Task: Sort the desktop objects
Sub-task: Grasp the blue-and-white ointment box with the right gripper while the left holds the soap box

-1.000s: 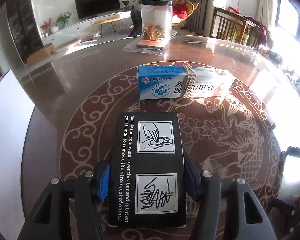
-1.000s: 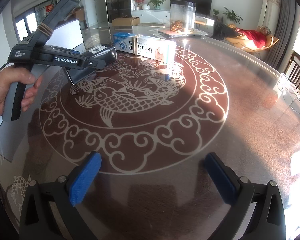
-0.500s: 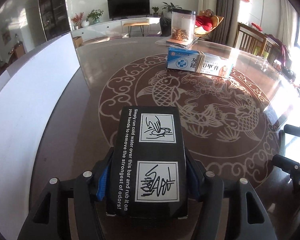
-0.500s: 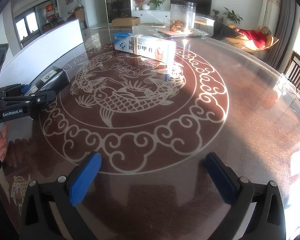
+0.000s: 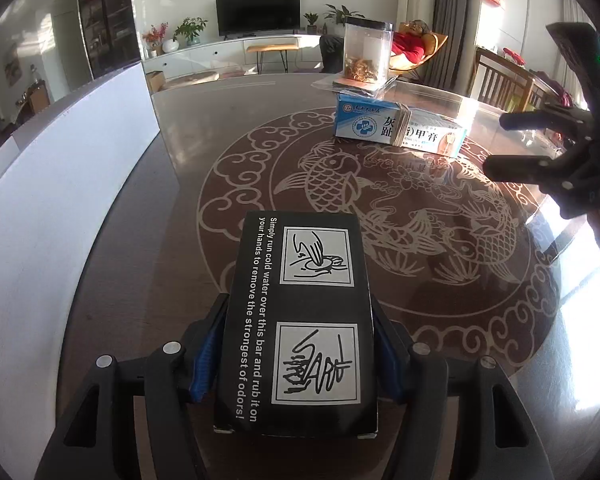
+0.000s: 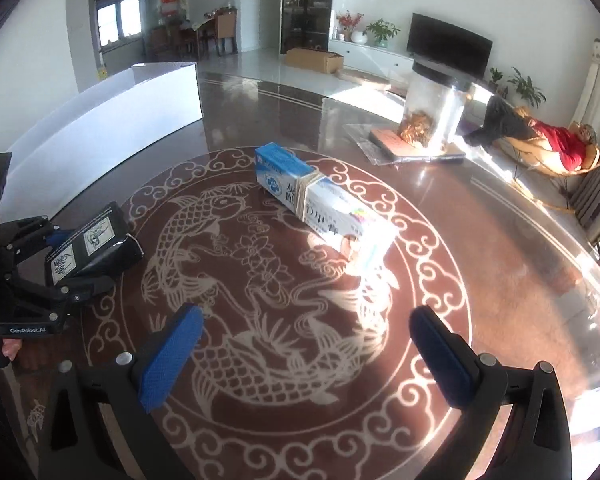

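My left gripper (image 5: 300, 344) is shut on a black box (image 5: 300, 320) with white print and two pictograms, held low over the table's left side. The box and left gripper also show in the right wrist view (image 6: 88, 248), at the left edge. A blue and white medicine box (image 5: 396, 130) bound with rubber bands lies at the far side of the fish pattern; it also shows in the right wrist view (image 6: 324, 200). My right gripper (image 6: 304, 344) is open and empty, above the pattern and facing the medicine box. It shows in the left wrist view (image 5: 540, 140) at the right.
A clear jar (image 6: 436, 108) with brown contents stands on a flat plastic-wrapped packet (image 6: 412, 146) at the far side of the round glass-topped table (image 6: 260, 96). A long white panel (image 5: 60, 184) runs along the table's left side. Chairs stand beyond the right edge.
The left gripper has carried the black box back and to the left, near the white panel. The right gripper has moved forward toward the medicine box and turned left.
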`<state>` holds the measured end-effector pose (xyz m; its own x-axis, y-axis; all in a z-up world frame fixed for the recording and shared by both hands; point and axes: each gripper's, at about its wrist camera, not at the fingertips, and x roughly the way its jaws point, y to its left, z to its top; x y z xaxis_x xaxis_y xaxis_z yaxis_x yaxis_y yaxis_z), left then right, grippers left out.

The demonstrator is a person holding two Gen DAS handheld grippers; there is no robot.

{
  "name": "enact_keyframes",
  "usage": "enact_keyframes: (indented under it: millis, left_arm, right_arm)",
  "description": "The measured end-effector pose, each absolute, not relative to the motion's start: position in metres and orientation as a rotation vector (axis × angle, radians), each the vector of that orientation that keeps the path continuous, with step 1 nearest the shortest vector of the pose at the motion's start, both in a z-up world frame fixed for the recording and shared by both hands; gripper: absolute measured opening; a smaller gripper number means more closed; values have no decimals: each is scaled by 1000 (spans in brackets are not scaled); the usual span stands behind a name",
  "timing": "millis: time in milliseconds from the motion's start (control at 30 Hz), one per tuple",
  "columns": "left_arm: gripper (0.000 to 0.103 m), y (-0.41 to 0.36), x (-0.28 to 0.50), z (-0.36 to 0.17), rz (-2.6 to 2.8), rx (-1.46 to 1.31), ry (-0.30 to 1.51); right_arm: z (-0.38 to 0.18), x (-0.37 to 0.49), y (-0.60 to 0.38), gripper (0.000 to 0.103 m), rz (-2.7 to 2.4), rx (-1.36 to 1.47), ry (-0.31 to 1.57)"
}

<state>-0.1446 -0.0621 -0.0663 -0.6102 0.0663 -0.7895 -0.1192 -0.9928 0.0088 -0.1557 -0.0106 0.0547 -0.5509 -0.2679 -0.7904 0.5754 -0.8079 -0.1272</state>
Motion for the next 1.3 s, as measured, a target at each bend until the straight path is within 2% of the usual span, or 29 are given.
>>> enact_keyframes:
  millis: [133, 200, 267, 300, 333, 367, 400, 467, 567, 600, 633, 667, 733, 767, 800, 833, 1033, 1100, 1167, 1200, 1267, 1300]
  left_arm:
    - [63, -62, -145, -66, 2728, -1334, 92]
    - [63, -62, -145, -66, 2728, -1334, 91]
    - [63, -62, -145, -66, 2728, -1334, 92]
    - [63, -62, -145, -66, 2728, -1334, 92]
    - [63, -62, -145, -66, 2728, -1334, 92]
    - [63, -62, -145, -66, 2727, -1335, 90]
    - [63, -63, -145, -66, 2726, -1334, 86]
    - [63, -63, -145, -67, 2726, -1333, 85]
    - [63, -63, -145, -67, 2725, -1333, 83]
    - [63, -62, -145, -67, 2725, -1333, 83]
    - [63, -62, -145, -67, 2725, -1333, 83]
    - [63, -62, -145, -67, 2725, -1333, 83]
    - [63, -62, -145, -67, 2725, -1333, 82]
    - [63, -62, -145, -67, 2725, -1333, 83]
    - [63, -62, -145, -67, 2725, -1333, 83]
    - [63, -62, -145, -67, 2725, -1333, 83]
    - [63, -62, -145, -67, 2725, -1333, 82]
    - [64, -62, -145, -67, 2721, -1332, 77]
    - [85, -60, -147, -68, 2655, -1324, 64]
    - [103, -56, -152, -72, 2596, -1374, 80]
    - [103, -43, -157, -71, 2565, -1415, 215]
    - [97, -40, -160, -70, 2560, -1436, 222]
  right_arm:
    - [48, -207, -65, 101, -2163, 1134, 886]
    - [43, -225, -82, 98, -2139, 1167, 926]
    - [37, -243, -89, 75, -2108, 1249, 843]
    - [31, -252, -87, 49, -2085, 1322, 782]
    - [24, -260, -83, 32, -2078, 1385, 734]
    - [22, -264, -77, 27, -2077, 1419, 675]
    - [21, -267, -67, 27, -2083, 1441, 592]
    - [22, -271, -38, 27, -2079, 1497, 287]
    - [13, -258, 24, 27, -1912, 1547, -390]
    - [9, -246, 38, 28, -1842, 1538, -495]
    - [7, -232, 49, 29, -1803, 1529, -524]
    - [5, -219, 59, 30, -1801, 1536, -512]
    - [6, -196, 81, 59, -1876, 1551, -451]
    - [11, -187, 93, 69, -1940, 1511, -431]
    - [18, -178, 103, 85, -2035, 1493, -380]
    - [24, -172, 109, 92, -2124, 1485, -329]
    - [29, -139, 82, 92, -2242, 1437, -259]
    - [14, -139, 56, 99, -2331, 1446, -179]
    - [6, -132, 35, 102, -2424, 1438, -34]
    - [3, -129, 23, 102, -2455, 1440, 68]
    - [-2, -121, 10, 97, -2478, 1406, 203]
    - [-2, -116, 8, 80, -2488, 1369, 236]
